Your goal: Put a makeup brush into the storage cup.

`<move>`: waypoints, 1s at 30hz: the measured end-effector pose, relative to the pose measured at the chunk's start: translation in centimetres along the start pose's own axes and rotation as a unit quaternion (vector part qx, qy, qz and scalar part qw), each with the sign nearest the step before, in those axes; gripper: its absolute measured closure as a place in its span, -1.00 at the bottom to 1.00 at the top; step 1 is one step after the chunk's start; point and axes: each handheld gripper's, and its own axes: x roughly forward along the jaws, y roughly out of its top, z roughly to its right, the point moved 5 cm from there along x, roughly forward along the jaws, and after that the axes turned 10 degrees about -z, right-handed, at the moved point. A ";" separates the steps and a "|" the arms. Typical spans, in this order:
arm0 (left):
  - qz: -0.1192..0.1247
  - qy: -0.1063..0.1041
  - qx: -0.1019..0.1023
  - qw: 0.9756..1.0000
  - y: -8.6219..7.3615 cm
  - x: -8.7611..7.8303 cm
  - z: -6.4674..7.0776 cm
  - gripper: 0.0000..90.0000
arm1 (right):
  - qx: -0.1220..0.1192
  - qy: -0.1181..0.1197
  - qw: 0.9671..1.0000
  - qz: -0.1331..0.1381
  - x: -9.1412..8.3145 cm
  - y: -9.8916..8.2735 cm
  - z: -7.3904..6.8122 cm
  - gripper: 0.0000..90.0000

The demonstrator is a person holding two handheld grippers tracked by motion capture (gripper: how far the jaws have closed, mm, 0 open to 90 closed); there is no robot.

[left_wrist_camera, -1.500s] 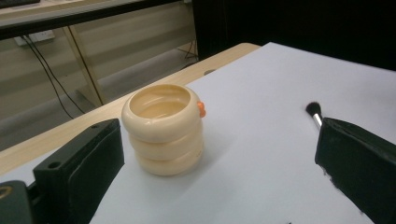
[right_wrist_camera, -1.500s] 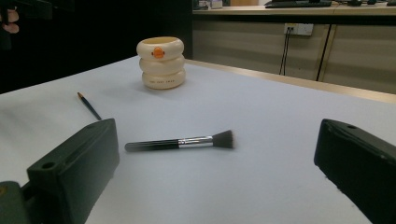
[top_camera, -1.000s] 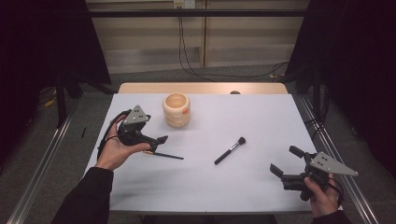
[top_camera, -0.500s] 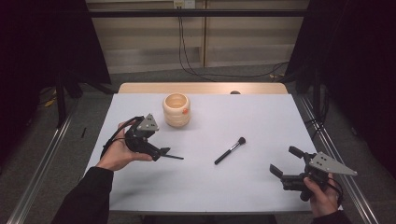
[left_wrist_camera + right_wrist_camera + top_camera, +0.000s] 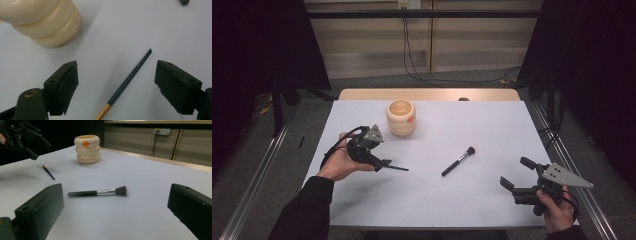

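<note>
- High view: my left gripper sits low over the thin pencil near the table's left side, in front of the cream ringed pot. My right gripper rests at the near right corner, jaws spread wide with nothing between them. The makeup brush lies mid-table between the two.
- Left gripper view: the jaws have just been closing but stand well apart, the pencil lying on the table between them, neither pad touching it. The pot is up left.
- Right gripper view: jaws wide, empty; the brush lies beyond them, apart.
</note>
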 end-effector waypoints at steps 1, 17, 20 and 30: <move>-0.016 -0.004 0.008 1.000 -0.1 0.3 -0.1 -0.59 | 0.000 0.001 1.000 0.000 0.0 0.0 0.0 -0.99; -0.092 -0.060 0.022 0.994 -1.2 2.0 -0.2 -0.13 | -0.001 0.004 1.000 -0.002 0.1 0.0 -0.1 -0.99; -0.099 -0.062 0.029 0.993 -1.2 2.3 -0.2 -0.06 | -0.003 0.004 1.000 -0.002 0.1 0.0 -0.1 -0.99; -0.130 -0.055 0.052 0.989 -1.2 3.4 -0.2 0.35 | -0.001 0.006 1.000 -0.003 0.1 0.0 -0.2 -0.99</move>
